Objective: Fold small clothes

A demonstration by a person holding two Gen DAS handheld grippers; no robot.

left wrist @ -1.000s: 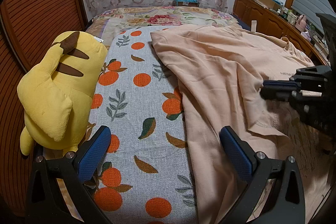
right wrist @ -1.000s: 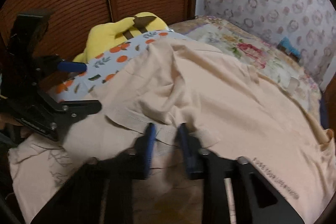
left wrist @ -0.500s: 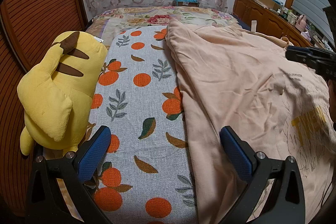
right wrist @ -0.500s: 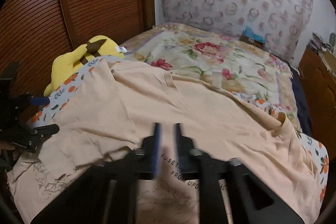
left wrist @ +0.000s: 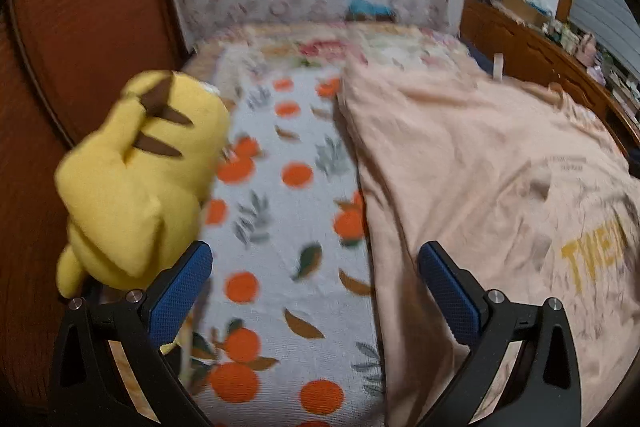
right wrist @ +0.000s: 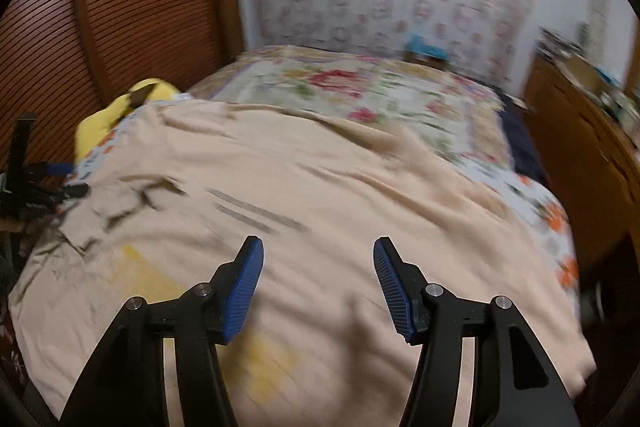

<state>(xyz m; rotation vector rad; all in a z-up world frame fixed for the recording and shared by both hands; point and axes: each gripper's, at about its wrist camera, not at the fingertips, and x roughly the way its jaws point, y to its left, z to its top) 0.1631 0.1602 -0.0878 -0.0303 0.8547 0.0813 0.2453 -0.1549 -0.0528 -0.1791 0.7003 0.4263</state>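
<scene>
While my right tongs [right wrist: 318, 285] are spreading apart, nothing sits between their blue pads [right wrist: 244, 291]; they hang above the peach T-shirt [right wrist: 320, 195], which lies spread on the bed directly below and ahead of them. Dark printed lines and blurred yellow lettering show on the cloth to the left of and beneath these tongs. Beyond the shirt, farther ahead, I see the floral bedspread [right wrist: 360, 91].

My left tongs [left wrist: 316, 291] stand spread wide and pinch nothing. Between their pads [left wrist: 180, 291] and straight ahead lies the orange-and-leaf patterned cloth [left wrist: 280, 219]. The T-shirt's left edge runs just inside the right pad, and the garment stretches away to the right, its yellow print [left wrist: 592, 259] off to the far right. A yellow plush toy [left wrist: 136, 179] sits just ahead of the left pad, close to it; I cannot tell whether they touch. From the right camera, the left tongs appear far to the left, at the shirt's edge, near the plush. A wooden dresser [left wrist: 532, 55] stands beyond the shirt to the right.
</scene>
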